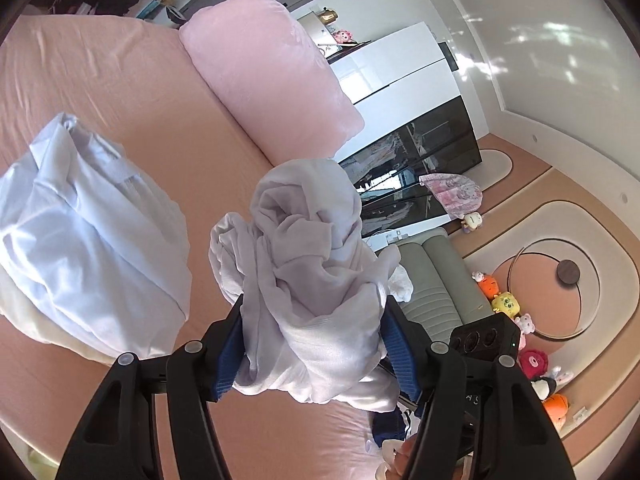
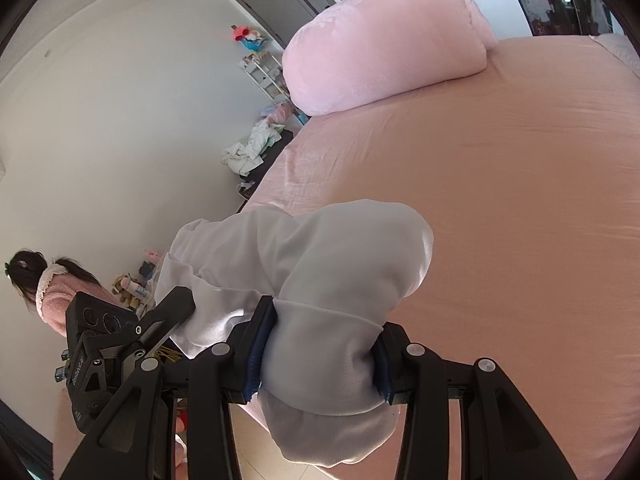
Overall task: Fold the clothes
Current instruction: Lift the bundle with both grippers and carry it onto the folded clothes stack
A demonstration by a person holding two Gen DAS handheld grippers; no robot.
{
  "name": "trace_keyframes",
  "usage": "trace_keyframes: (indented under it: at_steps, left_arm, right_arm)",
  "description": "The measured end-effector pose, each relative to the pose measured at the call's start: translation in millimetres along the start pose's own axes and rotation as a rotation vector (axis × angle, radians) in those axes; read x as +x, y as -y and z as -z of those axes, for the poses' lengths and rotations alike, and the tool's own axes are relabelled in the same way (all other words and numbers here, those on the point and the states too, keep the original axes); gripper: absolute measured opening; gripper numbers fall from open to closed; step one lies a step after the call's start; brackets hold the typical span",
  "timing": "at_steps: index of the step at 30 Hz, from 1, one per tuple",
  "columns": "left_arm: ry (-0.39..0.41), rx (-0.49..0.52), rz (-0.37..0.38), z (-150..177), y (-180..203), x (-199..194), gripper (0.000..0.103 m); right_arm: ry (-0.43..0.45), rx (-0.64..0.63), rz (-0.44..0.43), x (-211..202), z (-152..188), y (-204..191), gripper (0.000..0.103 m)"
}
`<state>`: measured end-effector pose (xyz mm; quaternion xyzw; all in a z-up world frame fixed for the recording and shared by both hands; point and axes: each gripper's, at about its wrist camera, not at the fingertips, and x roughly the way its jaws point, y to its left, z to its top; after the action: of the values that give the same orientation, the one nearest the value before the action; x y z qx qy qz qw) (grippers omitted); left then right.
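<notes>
Pink-sheeted bed (image 2: 520, 184) with rolled pink blanket (image 2: 384, 40), white walls (image 2: 100, 120) beyond

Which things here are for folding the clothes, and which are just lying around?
For the job:
- left tool, shut on a bunched white garment
- right tool, shut on white fabric
- pale blue garment on the bed

Just lying about:
- pink rolled blanket
- plush toys
- grey sofa

Bunched white garment (image 1: 312, 280) hangs lifted above the bed (image 1: 120, 92).
</notes>
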<state>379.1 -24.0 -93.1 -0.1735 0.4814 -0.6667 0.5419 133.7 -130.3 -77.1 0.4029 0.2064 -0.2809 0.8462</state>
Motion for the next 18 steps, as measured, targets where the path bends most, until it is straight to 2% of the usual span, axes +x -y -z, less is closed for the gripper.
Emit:
trace_keyframes:
  at_steps: [4,10,15,18]
  left_arm:
    - [0.049,-0.002,-0.030,-17,-6,-14,0.059]
    - [0.105,-0.058,-0.050,-36,-24,-30,0.059]
    - [0.115,-0.059,-0.134,-51,-38,-28,0.059]
    - [0.117,-0.086,-0.151,-56,-52,-30,0.059]
  right_arm:
    - [-0.014,-0.093,-0.007,15,-18,-31,0.043]
    - [-0.063,-0.168,-0.021,44,-36,-69,0.043]
    - [-0.128,-0.207,-0.046,80,-42,-87,0.044]
    - [-0.157,-0.213,-0.035,99,-41,-91,0.044]
